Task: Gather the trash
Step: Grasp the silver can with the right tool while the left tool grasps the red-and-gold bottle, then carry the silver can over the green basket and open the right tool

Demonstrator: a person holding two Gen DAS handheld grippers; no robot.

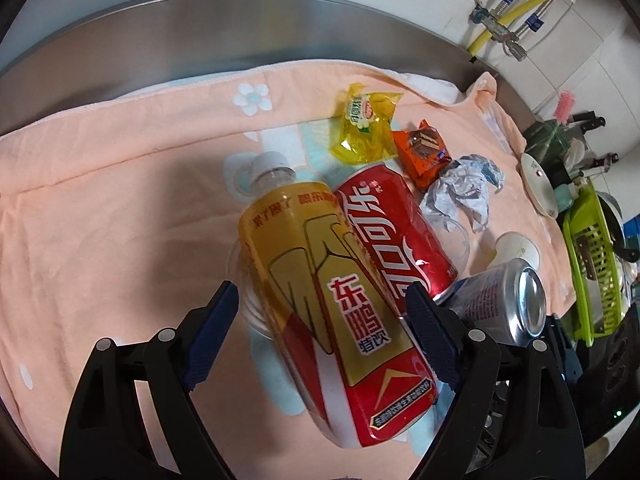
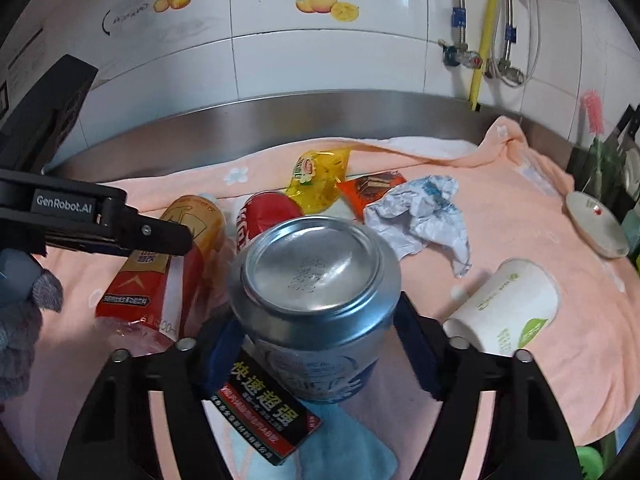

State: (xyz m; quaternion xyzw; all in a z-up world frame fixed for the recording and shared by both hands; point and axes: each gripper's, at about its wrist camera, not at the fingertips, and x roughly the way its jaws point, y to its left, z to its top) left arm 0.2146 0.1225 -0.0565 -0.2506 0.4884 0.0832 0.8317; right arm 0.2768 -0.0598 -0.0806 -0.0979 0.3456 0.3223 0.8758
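Observation:
A yellow-and-red drink bottle lies on its side beside a red cola can, both resting on a clear glass bowl. My left gripper straddles the bottle, open, its left pad clear of it. My right gripper is shut on a silver can, whose bottom faces the camera. Beyond lie a yellow wrapper, an orange snack wrapper, crumpled paper and a tipped white paper cup. A black-and-red packet lies under the can.
A peach towel covers the steel counter, with a steel backsplash and tiled wall behind. A plate and a green dish rack crowd the right end. A grey-gloved hand holds the left gripper.

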